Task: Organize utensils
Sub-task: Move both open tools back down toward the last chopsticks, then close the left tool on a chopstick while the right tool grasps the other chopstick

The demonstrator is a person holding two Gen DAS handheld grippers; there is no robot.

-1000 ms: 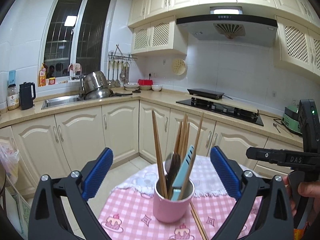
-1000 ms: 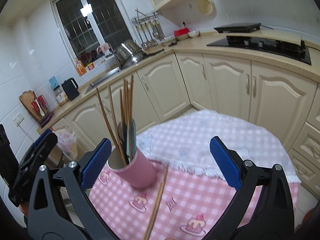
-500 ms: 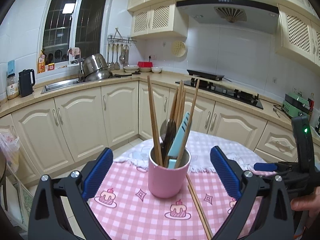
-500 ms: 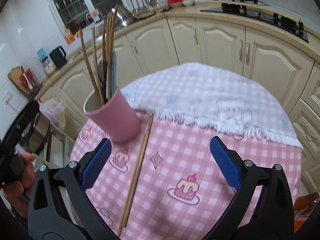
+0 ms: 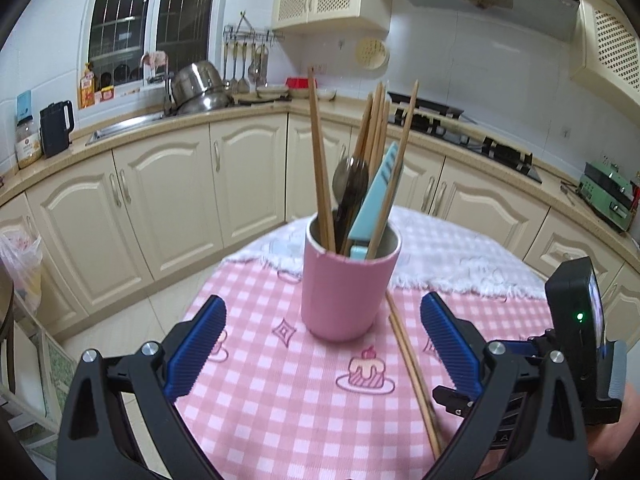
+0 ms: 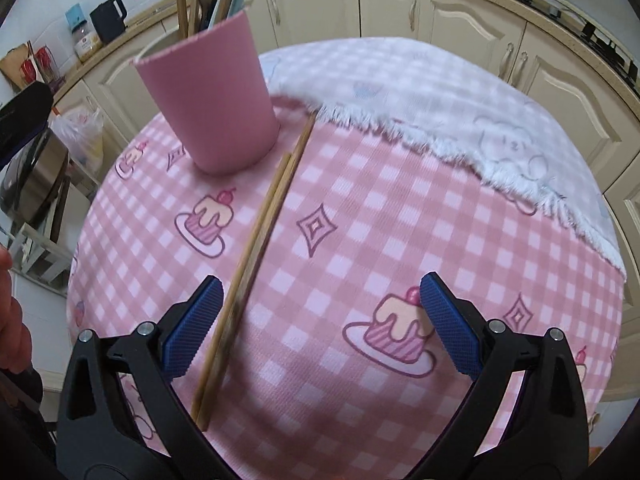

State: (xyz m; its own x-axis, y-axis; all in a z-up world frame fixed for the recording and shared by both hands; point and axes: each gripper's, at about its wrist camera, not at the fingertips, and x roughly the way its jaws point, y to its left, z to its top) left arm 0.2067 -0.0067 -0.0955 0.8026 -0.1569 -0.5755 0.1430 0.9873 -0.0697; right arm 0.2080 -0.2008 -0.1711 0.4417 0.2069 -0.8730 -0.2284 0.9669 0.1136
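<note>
Both hand-held grippers released: right hand-held gripper (image 6: 318, 322) over chopsticks (image 6: 256, 248); off-centre closing risks knocking cup (image 6: 208, 100) nearby.

Both tongs gape wide and hold nothing. The left tongs (image 5: 320, 350) point level, blue ribbed pads (image 5: 196, 346) spread far apart. The right tongs (image 6: 318, 326) tilt steeply downward, jaws equally wide; seen from the left, a hand (image 5: 618, 426) grips their black body at lower right.

A round table in a pink checked cloth (image 6: 360, 216) carries a pink cup (image 5: 347, 280) and loose chopsticks (image 6: 260, 240).
</note>
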